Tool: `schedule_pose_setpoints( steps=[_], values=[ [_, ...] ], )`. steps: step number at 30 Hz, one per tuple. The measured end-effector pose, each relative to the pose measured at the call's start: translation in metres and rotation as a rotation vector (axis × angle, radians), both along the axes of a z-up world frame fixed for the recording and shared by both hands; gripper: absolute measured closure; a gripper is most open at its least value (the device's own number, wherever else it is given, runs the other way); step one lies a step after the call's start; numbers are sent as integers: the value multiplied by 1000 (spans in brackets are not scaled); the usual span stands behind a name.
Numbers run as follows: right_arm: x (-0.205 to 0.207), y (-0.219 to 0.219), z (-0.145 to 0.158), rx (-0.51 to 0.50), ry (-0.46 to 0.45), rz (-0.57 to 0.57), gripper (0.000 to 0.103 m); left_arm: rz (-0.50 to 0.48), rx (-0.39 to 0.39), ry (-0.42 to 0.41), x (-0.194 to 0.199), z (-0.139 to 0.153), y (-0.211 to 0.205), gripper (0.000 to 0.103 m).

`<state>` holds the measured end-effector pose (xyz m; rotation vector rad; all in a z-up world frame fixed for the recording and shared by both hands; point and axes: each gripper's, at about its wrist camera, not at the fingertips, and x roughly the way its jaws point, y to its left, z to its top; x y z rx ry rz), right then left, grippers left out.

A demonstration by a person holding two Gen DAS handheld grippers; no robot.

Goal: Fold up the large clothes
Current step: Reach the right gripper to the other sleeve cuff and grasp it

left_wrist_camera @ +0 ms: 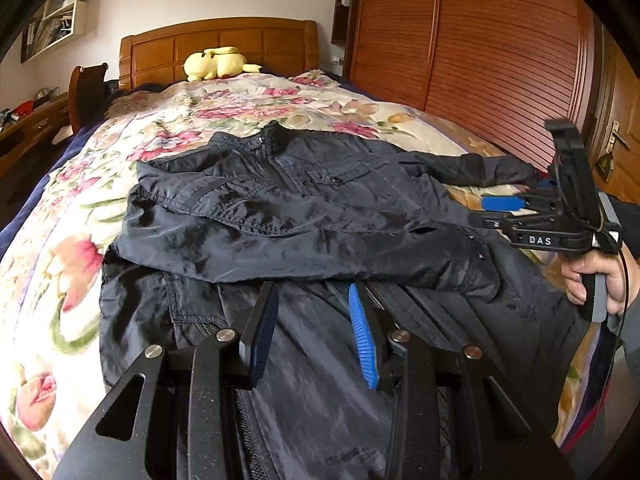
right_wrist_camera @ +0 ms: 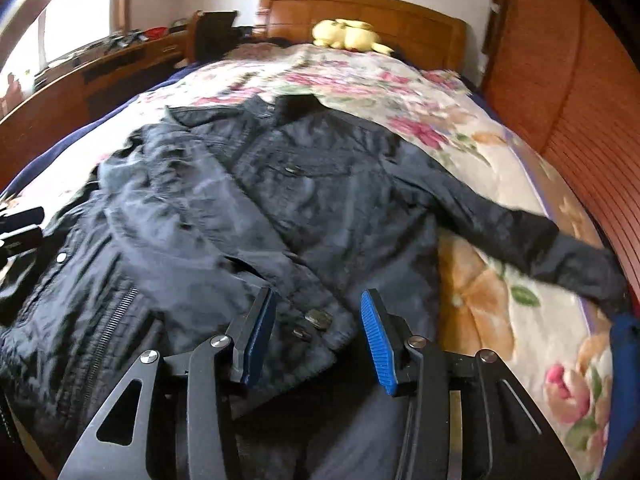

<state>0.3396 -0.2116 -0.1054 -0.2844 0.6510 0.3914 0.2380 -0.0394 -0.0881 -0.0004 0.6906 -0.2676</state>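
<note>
Jacket (left_wrist_camera: 304,208) lies face-up on bed (left_wrist_camera: 60,248), left sleeve folded across chest, right sleeve (right_wrist_camera: 540,240) flung outward. Your right gripper (right_wrist_camera: 316,332) jaws part-open above cuff, holding nothing. Your left gripper (left_wrist_camera: 312,328) jaws narrow, hovering empty over hem.

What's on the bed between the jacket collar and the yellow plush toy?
Only bare flowered quilt. Both wrist views show nothing lying between the jacket collar and the yellow plush toy by the headboard.
</note>
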Motion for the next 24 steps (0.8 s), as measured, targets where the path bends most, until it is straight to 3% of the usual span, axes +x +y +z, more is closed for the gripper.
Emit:
schedule_pose_setpoints(
  steps=[4,9,11,16,24],
  values=[
    [6,21,-11,3,46,56,57,-7,-4,3,-3,-3,-3,66],
    [24,27,-54,-41,162,60,57,-7,1,3,-5,-4,-5,66],
    [24,23,-64,-46,156,80,57,-4,-1,4,-4,-5,-5,66],
    [25,4,-51,-42,190,67,57,0,-1,12,-3,-8,-4,66],
    [53,-83,-6,-41,104,-106,56,1,-17,21,1,-11,-6,66]
  ],
)
